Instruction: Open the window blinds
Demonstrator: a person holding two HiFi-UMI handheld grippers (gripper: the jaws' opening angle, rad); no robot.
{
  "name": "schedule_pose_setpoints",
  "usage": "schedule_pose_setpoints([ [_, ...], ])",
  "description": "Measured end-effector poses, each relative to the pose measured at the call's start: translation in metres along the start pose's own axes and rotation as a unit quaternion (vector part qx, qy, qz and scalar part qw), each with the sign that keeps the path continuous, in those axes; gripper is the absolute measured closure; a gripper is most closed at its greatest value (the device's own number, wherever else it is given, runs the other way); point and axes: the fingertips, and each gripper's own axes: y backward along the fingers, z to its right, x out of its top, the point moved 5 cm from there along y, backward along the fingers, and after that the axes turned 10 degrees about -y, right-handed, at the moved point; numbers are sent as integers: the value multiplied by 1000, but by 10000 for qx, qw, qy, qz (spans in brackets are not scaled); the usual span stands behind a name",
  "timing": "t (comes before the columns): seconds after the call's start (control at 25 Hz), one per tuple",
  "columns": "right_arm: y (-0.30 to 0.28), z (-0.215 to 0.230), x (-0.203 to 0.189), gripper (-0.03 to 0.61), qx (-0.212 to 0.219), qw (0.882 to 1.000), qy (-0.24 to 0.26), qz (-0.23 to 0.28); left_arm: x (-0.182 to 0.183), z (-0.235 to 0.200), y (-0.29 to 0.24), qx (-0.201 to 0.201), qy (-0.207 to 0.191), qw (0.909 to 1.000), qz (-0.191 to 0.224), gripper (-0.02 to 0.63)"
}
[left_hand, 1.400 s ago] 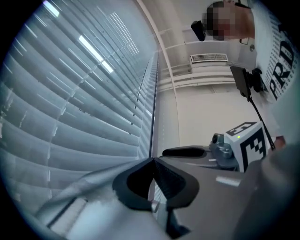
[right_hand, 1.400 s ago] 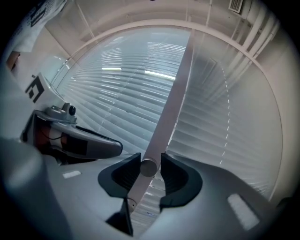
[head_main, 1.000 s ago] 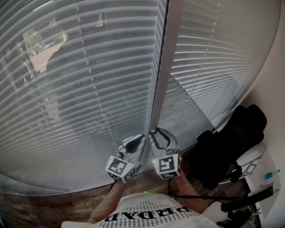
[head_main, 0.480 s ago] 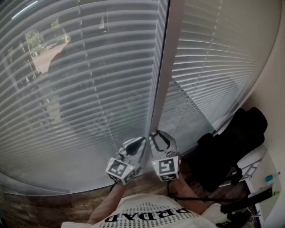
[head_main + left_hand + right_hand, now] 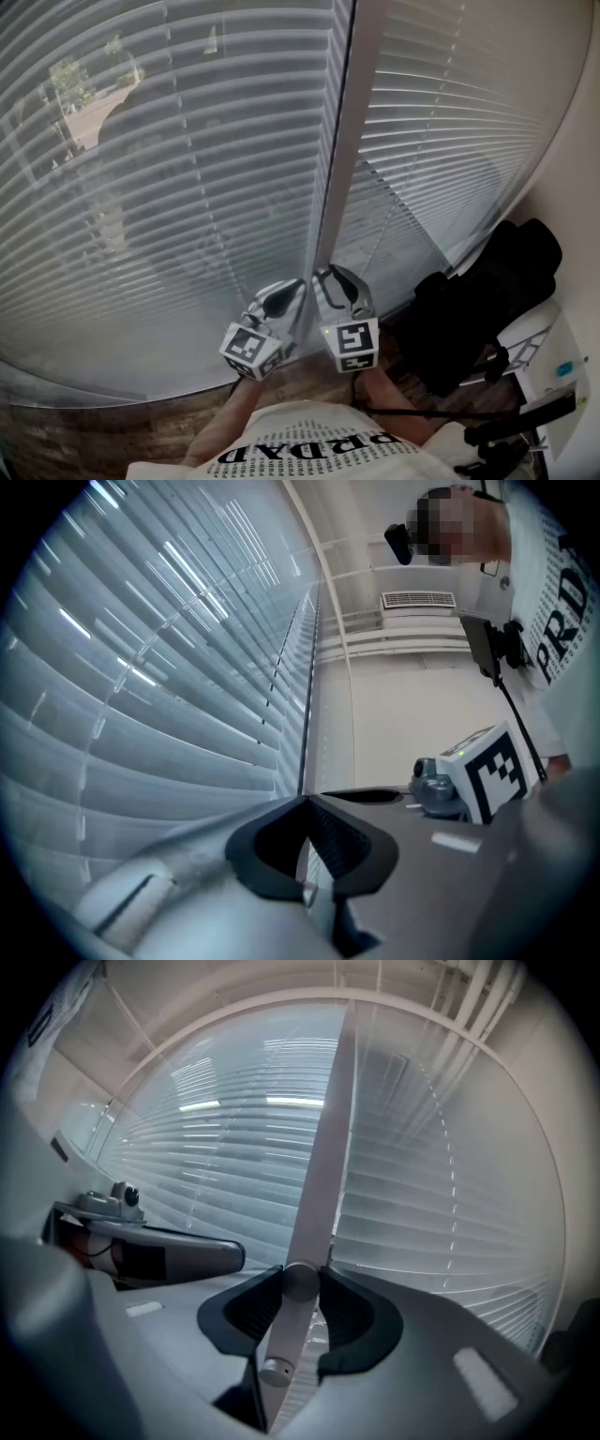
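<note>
I see a black bag (image 5: 478,300) slumped at the right edge of the wood floor (image 5: 103,433), against the beige wall (image 5: 579,169). Just right of the bag there's a white panel (image 5: 542,349) in the floor's bottom-right corner; I can't tell what it is. There's a small teal item (image 5: 563,369) on it and a black bar (image 5: 521,420) below it. Tree (image 5: 67,80) outside, top left. The left gripper view shows a white vent grille (image 5: 418,599) up high.

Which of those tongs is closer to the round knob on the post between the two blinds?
Right. The right tongs have the knob between their tips, pads against it. The left tongs sit just to its left, tips shut, off the knob.
</note>
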Motion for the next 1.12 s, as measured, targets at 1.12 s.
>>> schedule_pose_setpoints([
  [1.12,0,4,-3,443,-89,9958,-899,114,3,-1,2,-22,-28,10000,-41,621],
])
